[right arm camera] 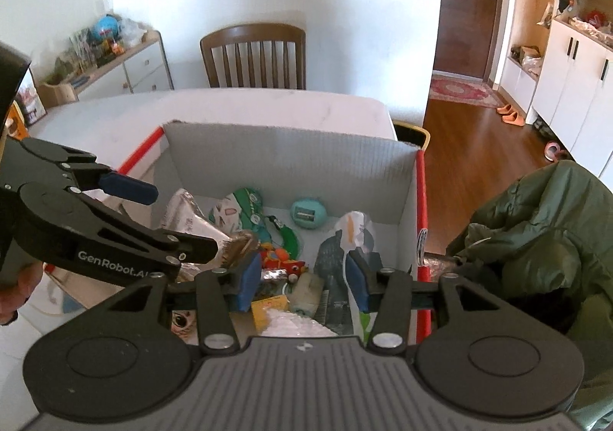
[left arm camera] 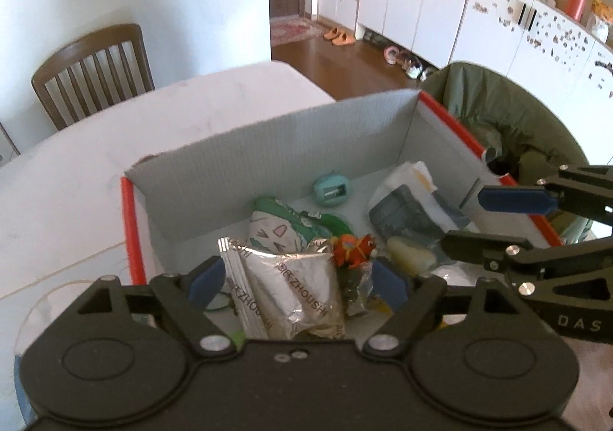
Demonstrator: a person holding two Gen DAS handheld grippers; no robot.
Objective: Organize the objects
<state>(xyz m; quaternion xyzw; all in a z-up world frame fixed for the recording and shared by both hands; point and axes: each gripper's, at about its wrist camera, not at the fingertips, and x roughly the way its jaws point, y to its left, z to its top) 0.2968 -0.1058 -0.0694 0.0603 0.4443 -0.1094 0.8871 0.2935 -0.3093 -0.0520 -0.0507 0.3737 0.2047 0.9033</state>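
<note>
- The left claw [left arm camera: 297,279] is standing spread over the near end of the box, its blue pads [left arm camera: 207,282] flanking a silver foil packet [left arm camera: 291,289] without pinching it; the packet is leaning upright between them, printed with dark lettering.
- The right claw [right arm camera: 304,274] is also standing released, its blue pads [right arm camera: 251,279] well apart above the clutter, gripping nothing.
- In the left wrist view, the right claw is reaching in from 3 o'clock over the box's right wall.
- In the right wrist view, the left claw [right arm camera: 180,220] is coming in from 9 o'clock, with the foil packet [right arm camera: 191,220] sitting between its fingers.
- An orange-and-red toy figure [left arm camera: 354,249] is lying just beside the packet, toward 1 o'clock from the left claw.
- A green-and-white cat-face pouch [left arm camera: 276,228] is lying at 12 o'clock of the packet, touching it.
- A teal egg-shaped gadget [left arm camera: 331,190] is sitting near the far wall of the box.
- A blue-grey printed bag [left arm camera: 406,212] is resting along the right side, at 2 o'clock.
- A yellow carton [right arm camera: 270,310] and white bubble wrap [right arm camera: 295,325] are lying under the right claw.
- The red-edged cardboard box [left arm camera: 245,147] is holding everything, sitting on the white worktop [left arm camera: 115,147].
- A wooden chair [right arm camera: 254,55] is standing at the worktop's far edge, and a green jacket [right arm camera: 536,235] is bunching up at 3 o'clock of the box.
</note>
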